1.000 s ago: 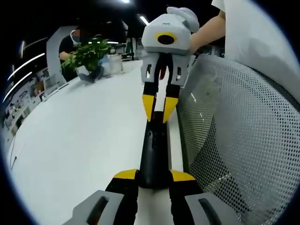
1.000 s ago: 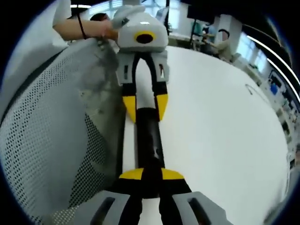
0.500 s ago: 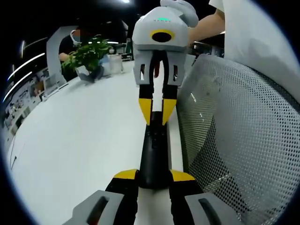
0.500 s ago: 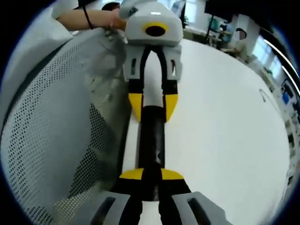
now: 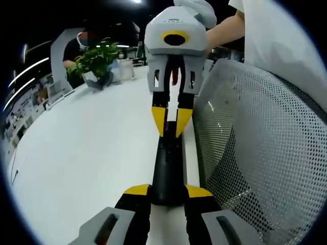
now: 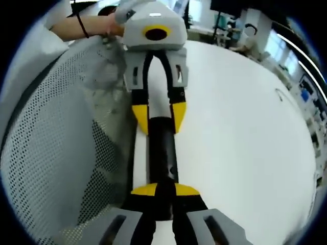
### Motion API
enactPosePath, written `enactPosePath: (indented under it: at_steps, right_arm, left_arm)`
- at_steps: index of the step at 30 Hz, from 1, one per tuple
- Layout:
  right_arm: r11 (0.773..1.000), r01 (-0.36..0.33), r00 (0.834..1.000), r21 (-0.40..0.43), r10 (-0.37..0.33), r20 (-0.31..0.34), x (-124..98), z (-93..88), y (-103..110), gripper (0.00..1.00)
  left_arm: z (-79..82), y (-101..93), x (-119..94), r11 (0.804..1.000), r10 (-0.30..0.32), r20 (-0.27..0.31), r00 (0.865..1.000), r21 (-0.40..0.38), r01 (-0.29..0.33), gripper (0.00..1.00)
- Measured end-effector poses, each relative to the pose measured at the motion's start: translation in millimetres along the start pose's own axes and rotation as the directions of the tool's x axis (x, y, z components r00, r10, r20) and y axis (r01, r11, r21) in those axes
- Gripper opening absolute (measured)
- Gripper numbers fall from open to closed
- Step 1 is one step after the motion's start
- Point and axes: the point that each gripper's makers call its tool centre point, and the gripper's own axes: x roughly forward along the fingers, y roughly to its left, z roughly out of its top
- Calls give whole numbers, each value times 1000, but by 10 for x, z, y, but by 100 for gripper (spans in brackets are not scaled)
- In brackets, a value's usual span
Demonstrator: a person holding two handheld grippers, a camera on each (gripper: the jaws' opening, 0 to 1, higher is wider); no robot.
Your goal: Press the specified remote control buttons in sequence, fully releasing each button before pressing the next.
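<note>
- The black remote control [image 5: 167, 168] lies on the white tabletop [image 5: 87, 153], close beside its edge, its long axis running straight from one gripper to the other.
- The left gripper [image 5: 167, 196] has its yellow-tipped fingers [image 5: 137, 190] closed on the near end of the remote, holding it steady.
- In the right gripper view the same remote [image 6: 162, 153] appears from the opposite end: the left gripper [image 6: 159, 122] straddles the far end, while the right gripper [image 6: 164, 196] stands over the near end.
- From the left gripper view, the right gripper [image 5: 171, 122] has its fingers drawn close together, tips pointing down at the far part of the remote. Whether they touch a button I cannot tell.
- Judgement: the right gripper is the pressing one; the coming move turns on its tips travelling along the remote's long axis to the next button, lifting fully clear first.
- A grey mesh chair back [image 5: 255, 153] stands just beside the remote, off the tabletop's edge; it crowds that side.
- A potted plant [image 5: 97, 61] sits well apart, out of the way.
</note>
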Motion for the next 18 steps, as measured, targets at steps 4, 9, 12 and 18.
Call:
enactPosePath:
  at_steps: [4, 9, 12, 18]
  right_arm:
    - [1000, -9, 1000, 7, 9, 11, 16, 27, -15, 6]
    - [1000, -17, 1000, 13, 17, -26, 35, 40, -13, 5]
    - [999, -31, 996, -33, 28, -83, 44, 33, -7, 5]
    - [1000, -27, 997, 4, 27, -74, 35, 13, -13, 5]
  left_arm:
    - [1, -2, -1, 1000, 0, -1, 1000, -1, 0, 24]
    - [2, -3, 1, 1000, 0, -1, 1000, -1, 0, 24]
    - [2, -3, 2, 1000, 0, 0, 1000, -1, 0, 24]
    - [3, -5, 5, 1000, -1, -3, 1000, 2, 1, 24]
